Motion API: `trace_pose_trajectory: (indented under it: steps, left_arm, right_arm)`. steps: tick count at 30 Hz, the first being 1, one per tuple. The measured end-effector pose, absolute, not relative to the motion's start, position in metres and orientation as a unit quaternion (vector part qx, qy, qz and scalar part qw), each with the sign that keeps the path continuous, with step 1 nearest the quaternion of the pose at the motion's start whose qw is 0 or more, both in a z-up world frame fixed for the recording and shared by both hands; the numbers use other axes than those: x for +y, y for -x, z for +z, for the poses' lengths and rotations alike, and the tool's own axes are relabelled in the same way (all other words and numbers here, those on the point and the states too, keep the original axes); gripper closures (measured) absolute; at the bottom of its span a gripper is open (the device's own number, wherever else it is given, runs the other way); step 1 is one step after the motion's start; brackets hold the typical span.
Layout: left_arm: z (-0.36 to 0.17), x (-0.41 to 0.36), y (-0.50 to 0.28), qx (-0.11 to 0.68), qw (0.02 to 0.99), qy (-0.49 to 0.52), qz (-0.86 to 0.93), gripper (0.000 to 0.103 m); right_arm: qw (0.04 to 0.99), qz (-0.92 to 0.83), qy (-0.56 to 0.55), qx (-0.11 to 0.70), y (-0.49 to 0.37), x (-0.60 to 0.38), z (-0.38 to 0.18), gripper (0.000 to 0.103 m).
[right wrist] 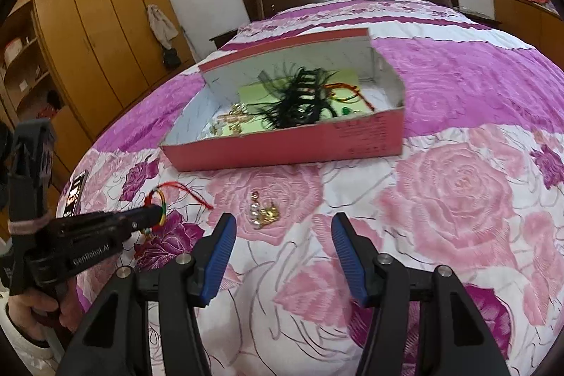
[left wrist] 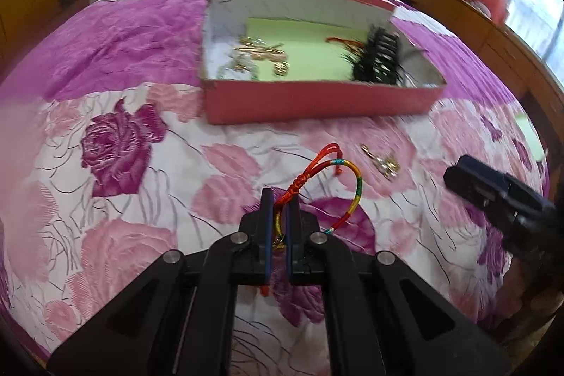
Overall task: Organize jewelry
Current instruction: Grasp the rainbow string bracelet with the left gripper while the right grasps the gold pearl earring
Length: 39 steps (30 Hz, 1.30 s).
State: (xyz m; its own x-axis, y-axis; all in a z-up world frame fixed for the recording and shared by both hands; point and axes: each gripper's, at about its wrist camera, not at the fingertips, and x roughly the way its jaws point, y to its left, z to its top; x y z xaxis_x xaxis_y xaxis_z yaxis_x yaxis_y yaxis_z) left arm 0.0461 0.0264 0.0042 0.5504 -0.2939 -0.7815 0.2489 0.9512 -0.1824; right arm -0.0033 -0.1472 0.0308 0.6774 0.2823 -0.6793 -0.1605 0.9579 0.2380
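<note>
Bedspread (right wrist: 458, 192): white ground printed with pale pink and deep magenta roses, thin dark outline stems; solid purple-magenta bands beyond the box.

Box (left wrist: 317, 103): coral-red outer walls, white-grey inner walls, lime-green liner on the floor.

Inside the box: gold-toned pieces (left wrist: 261, 53) at one end, a black feathery hair clip (left wrist: 379, 57) at the other, with a red cord (right wrist: 352, 94) beside the clip.

In front of the box: braided bracelet (left wrist: 347, 185) striped red, yellow, green and blue with red cord tails; gold-and-pearl-white earring (right wrist: 264, 212) on a pink rose.

Right gripper (right wrist: 283, 252): black body, blue ribbed pads.
</note>
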Motion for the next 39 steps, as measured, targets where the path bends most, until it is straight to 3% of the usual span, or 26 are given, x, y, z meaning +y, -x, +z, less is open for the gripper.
trace_pose_trajectory:
  steps: [9, 14, 22, 39]
  left_arm:
    - [0.002, 0.035, -0.049, 0.449, 0.882, 0.033, -0.139, 0.103]
    - [0.002, 0.036, -0.049, 0.449, 0.882, 0.035, -0.137, 0.103]
    - [0.004, 0.031, -0.050, 0.449, 0.881, 0.036, -0.142, 0.103]
    - [0.021, 0.018, -0.044, 0.435, 0.887, 0.038, -0.149, 0.103]
  right_arm:
    - [0.897, 0.115, -0.047, 0.424, -0.029, -0.120, 0.006, 0.045]
    - [0.894, 0.106, -0.030, 0.434, -0.040, -0.112, -0.005, 0.054]
    - [0.891, 0.110, -0.010, 0.440, -0.046, -0.103, -0.009, 0.077]
    - [0.903, 0.130, -0.079, 0.402, -0.013, -0.133, 0.027, 0.078]
